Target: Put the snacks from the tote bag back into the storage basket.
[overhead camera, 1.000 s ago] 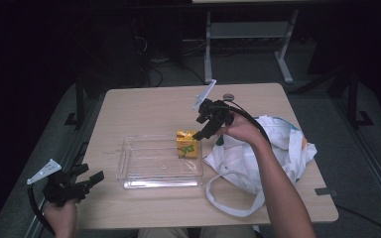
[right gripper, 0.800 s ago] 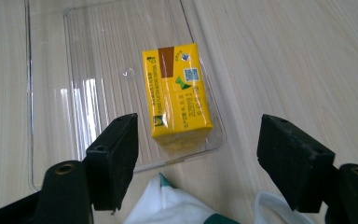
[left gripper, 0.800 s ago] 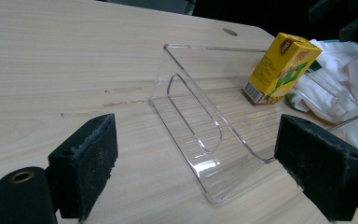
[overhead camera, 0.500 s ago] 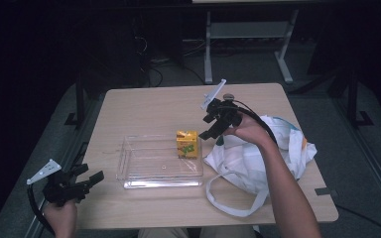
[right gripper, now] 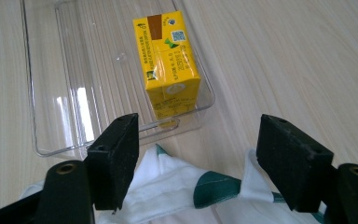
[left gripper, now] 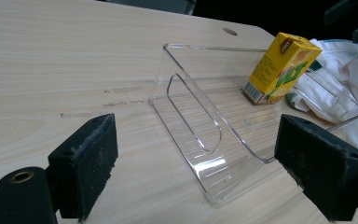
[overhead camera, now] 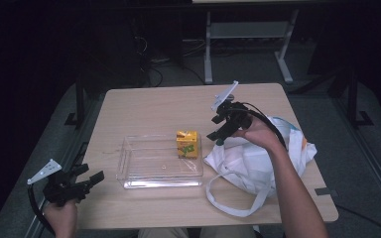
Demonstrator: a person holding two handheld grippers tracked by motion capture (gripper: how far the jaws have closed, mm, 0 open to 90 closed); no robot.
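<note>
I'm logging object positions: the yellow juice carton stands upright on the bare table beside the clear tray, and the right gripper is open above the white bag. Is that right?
Not quite. The yellow juice carton stands upright inside the clear tray, in the corner nearest the white bag, not on the bare table; the right gripper view shows the tray's wall around it. The right gripper is indeed open above the bag.

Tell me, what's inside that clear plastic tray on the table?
One yellow juice carton stands upright in the clear tray's corner nearest the white bag. The rest of the tray looks empty. What the bag holds is hidden.
</note>
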